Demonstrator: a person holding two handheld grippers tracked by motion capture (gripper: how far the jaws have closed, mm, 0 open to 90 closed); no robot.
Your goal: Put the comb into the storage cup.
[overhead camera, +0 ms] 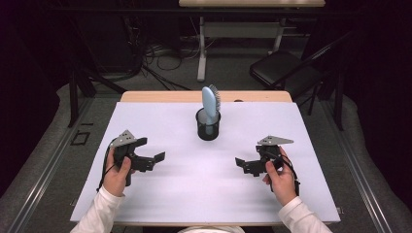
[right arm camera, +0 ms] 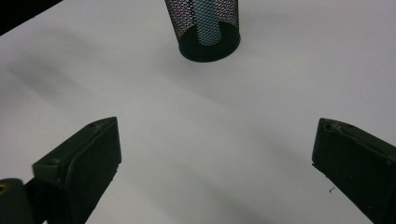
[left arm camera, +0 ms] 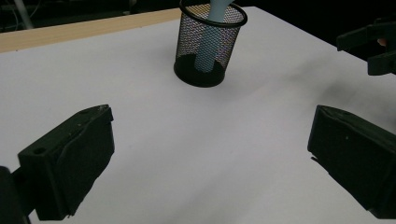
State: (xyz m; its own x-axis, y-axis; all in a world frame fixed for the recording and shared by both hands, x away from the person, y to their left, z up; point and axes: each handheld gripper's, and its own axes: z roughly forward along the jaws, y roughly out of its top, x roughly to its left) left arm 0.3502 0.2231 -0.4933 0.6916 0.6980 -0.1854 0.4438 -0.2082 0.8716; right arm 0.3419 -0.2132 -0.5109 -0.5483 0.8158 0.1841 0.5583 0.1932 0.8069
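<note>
While the high view shows a pale blue brush (overhead camera: 210,104) standing bristles-up in a black mesh cup (overhead camera: 208,127) mid-table (well apart from both), the left gripper (overhead camera: 151,154) and right gripper (overhead camera: 245,165) gape empty, and each gripper view shows spread jaws facing the cup.

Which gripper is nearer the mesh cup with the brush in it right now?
Left, though only slightly. The left gripper sits near-left of the mesh cup, open and empty. The right gripper sits near-right of it, also open, a touch farther away.
</note>
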